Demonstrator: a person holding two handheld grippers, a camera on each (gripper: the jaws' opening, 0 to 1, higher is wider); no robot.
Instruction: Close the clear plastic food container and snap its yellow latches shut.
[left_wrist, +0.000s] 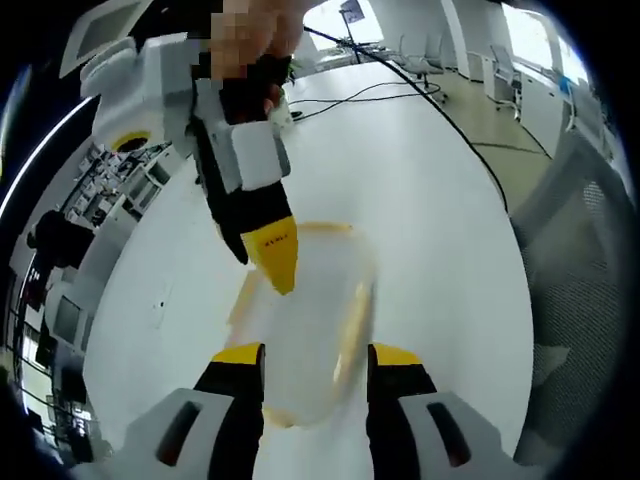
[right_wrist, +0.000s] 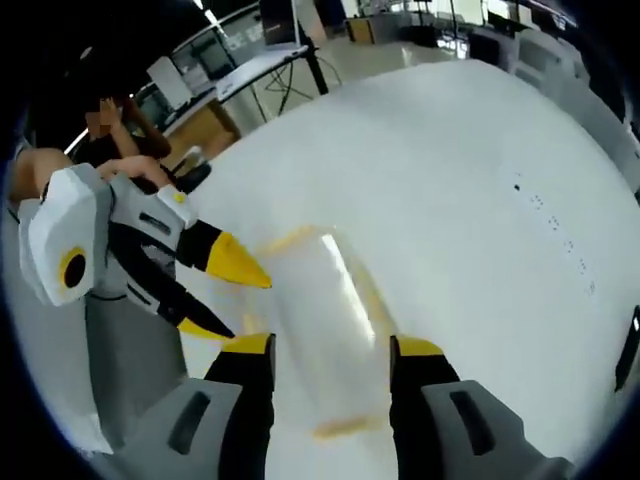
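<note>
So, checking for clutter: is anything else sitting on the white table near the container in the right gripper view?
No, the white table around the container is bare.

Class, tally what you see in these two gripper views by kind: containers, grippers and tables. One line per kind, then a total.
Clear plastic food container: 1
Grippers: 2, the left gripper and the right gripper
White table: 1
Total: 4
</note>
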